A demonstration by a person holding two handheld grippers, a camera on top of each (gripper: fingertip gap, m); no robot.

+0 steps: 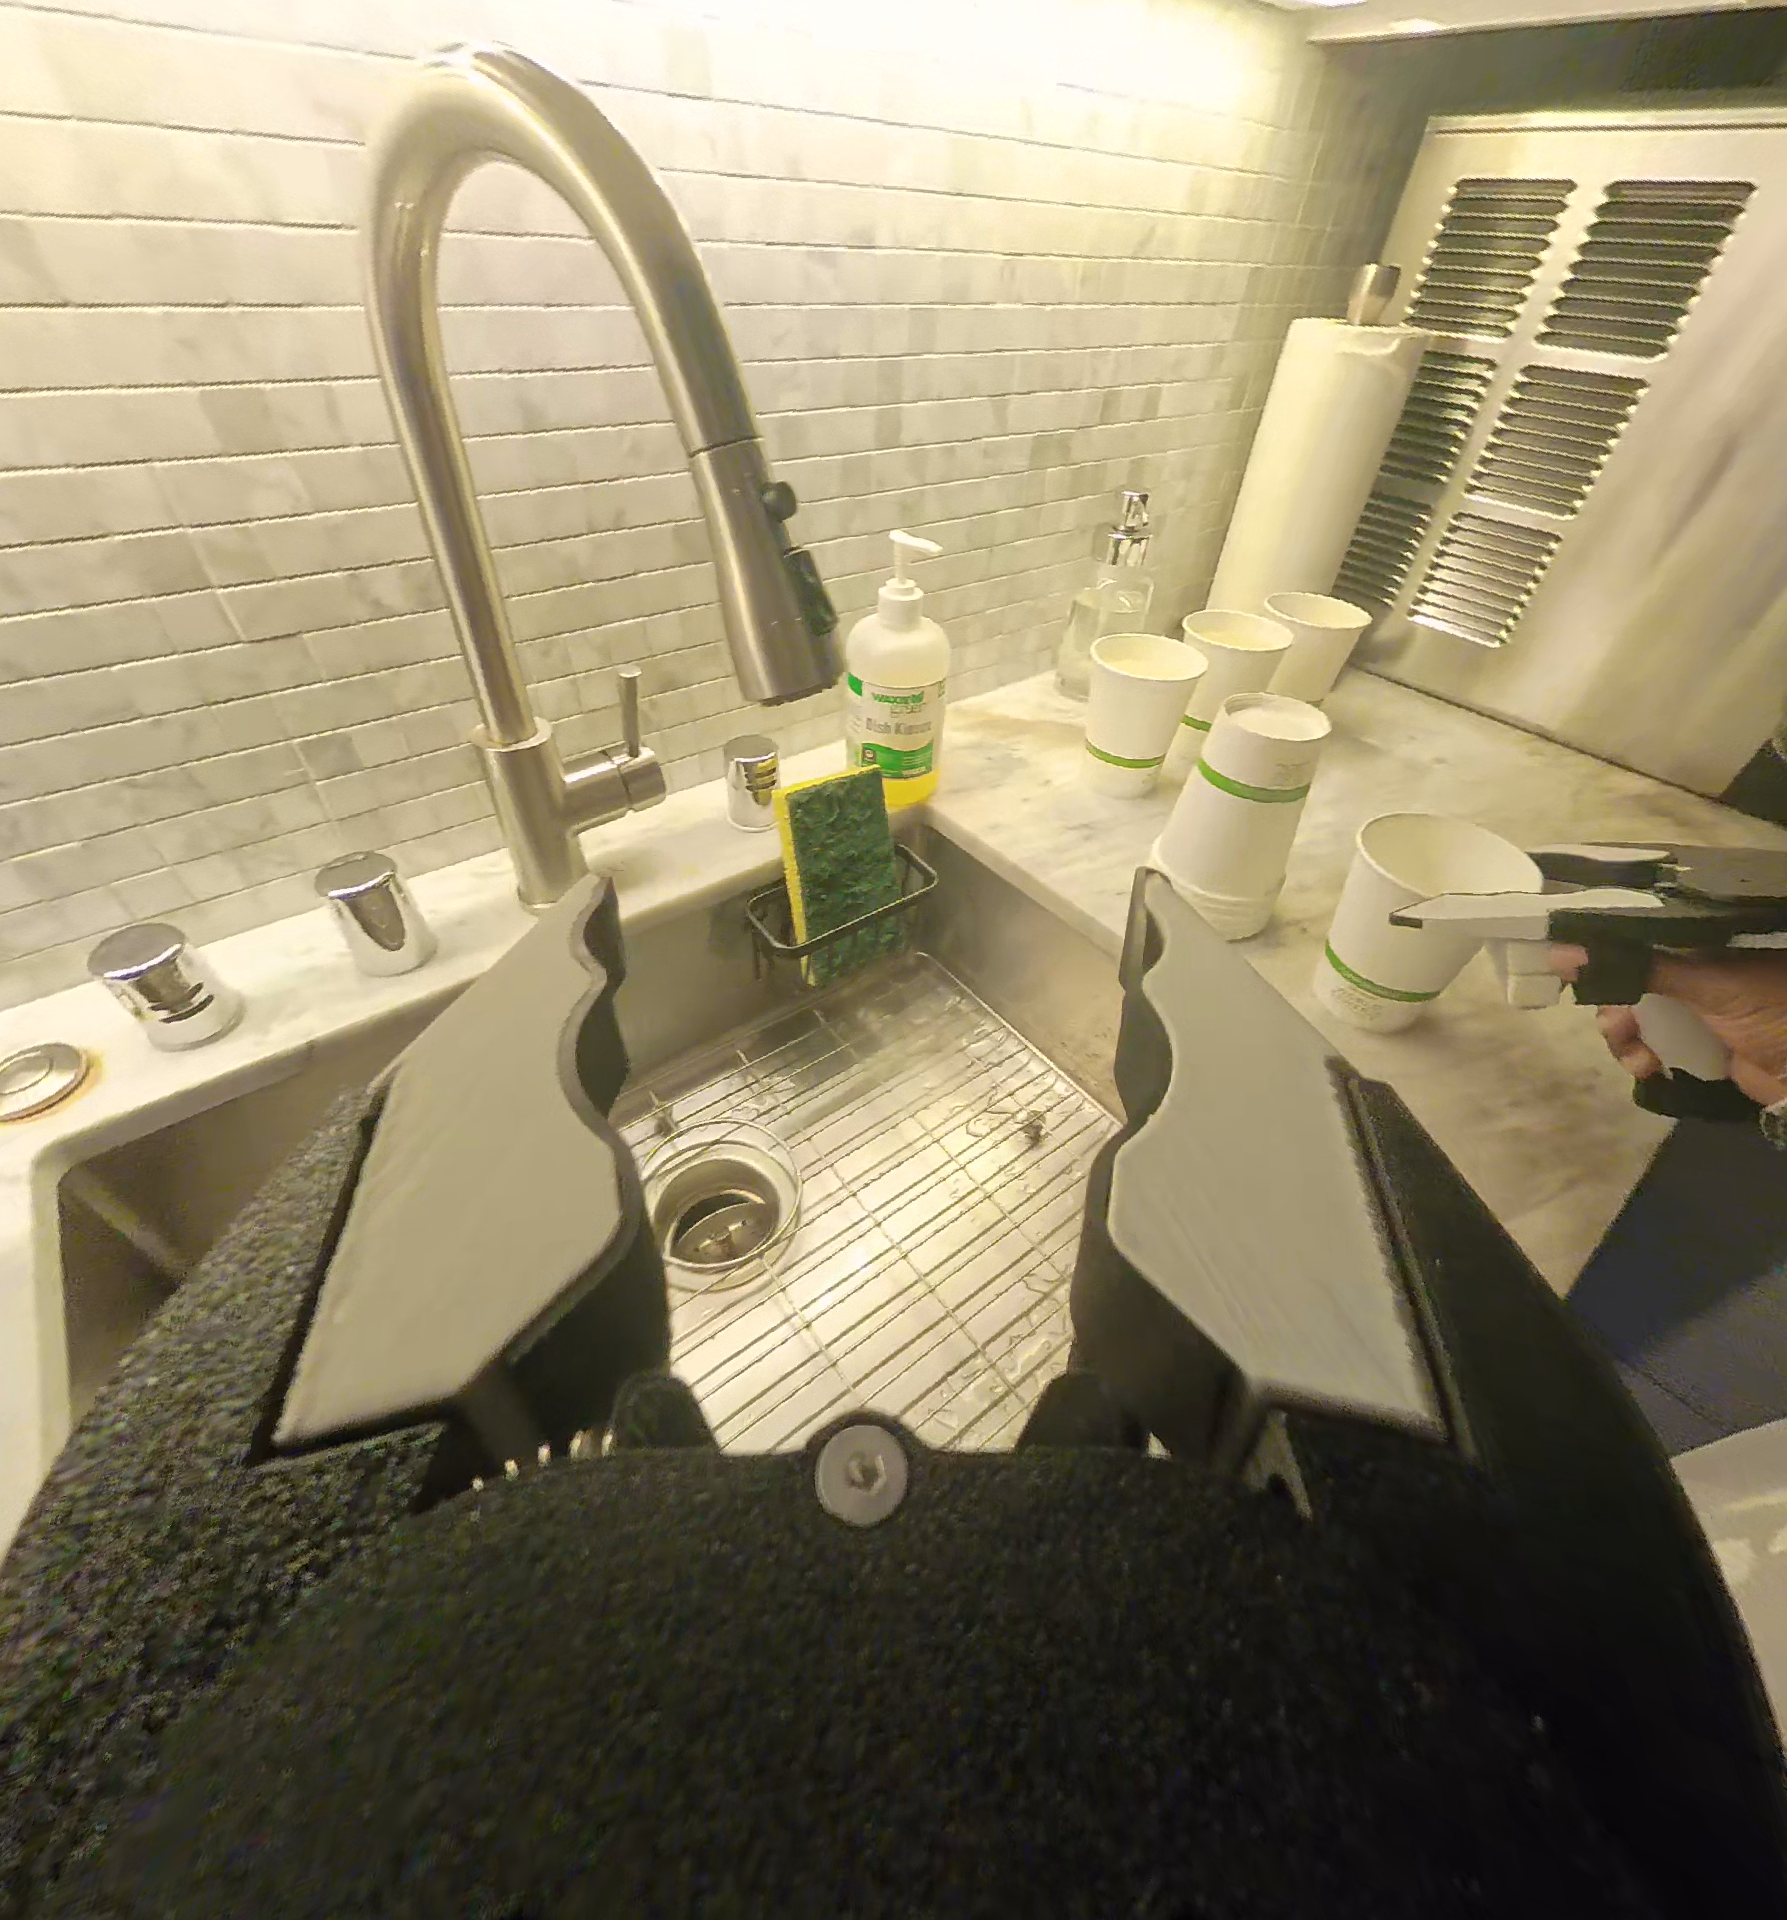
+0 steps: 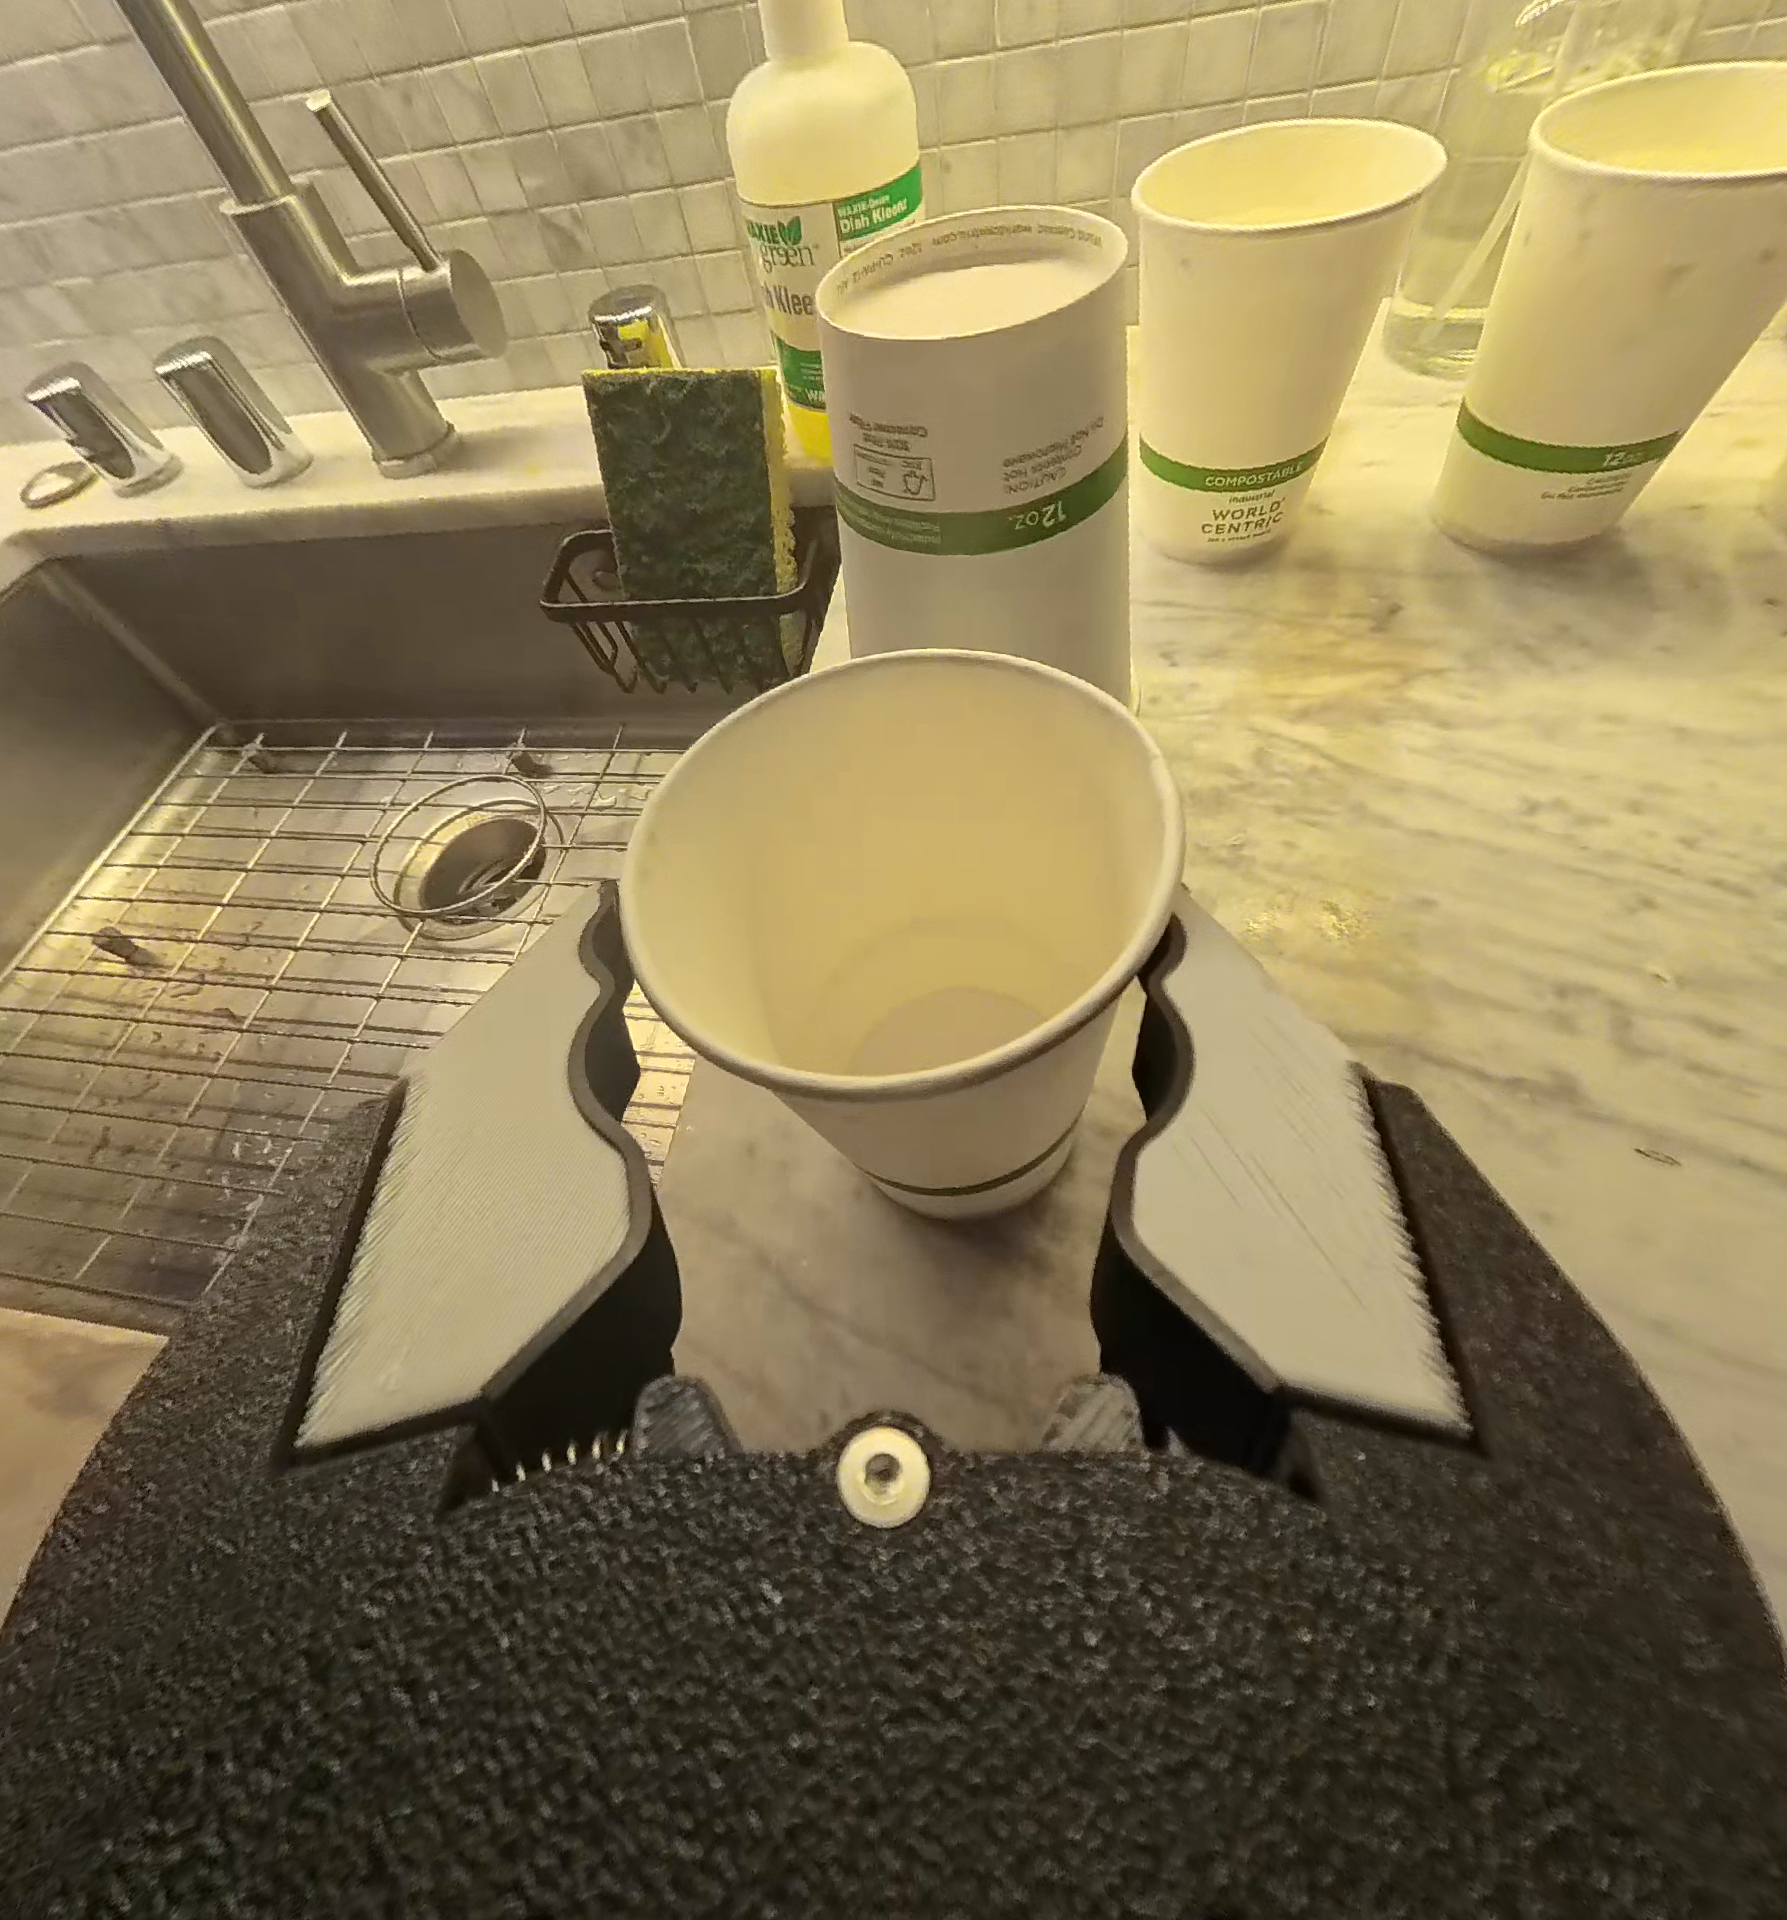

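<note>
An upright white paper cup with a green band (image 2: 899,883) stands on the marble counter (image 2: 1491,935) beside the sink; it also shows in the left wrist view (image 1: 1408,873). My right gripper (image 2: 889,914) is open with its fingers on either side of the cup's rim, touching or nearly touching it; it shows held by a hand in the left wrist view (image 1: 1465,888). My left gripper (image 1: 868,904) is open and empty, above the steel sink (image 1: 1024,935), pointing at the drain (image 1: 723,1205).
An upside-down stack of cups (image 2: 982,488) stands just behind the cup. More upright cups (image 2: 1273,343) (image 2: 1647,312), a soap bottle (image 1: 894,707), a sponge in a black caddy (image 1: 837,873), a tall faucet (image 1: 515,312) and a paper towel roll (image 1: 1315,457) stand around the sink.
</note>
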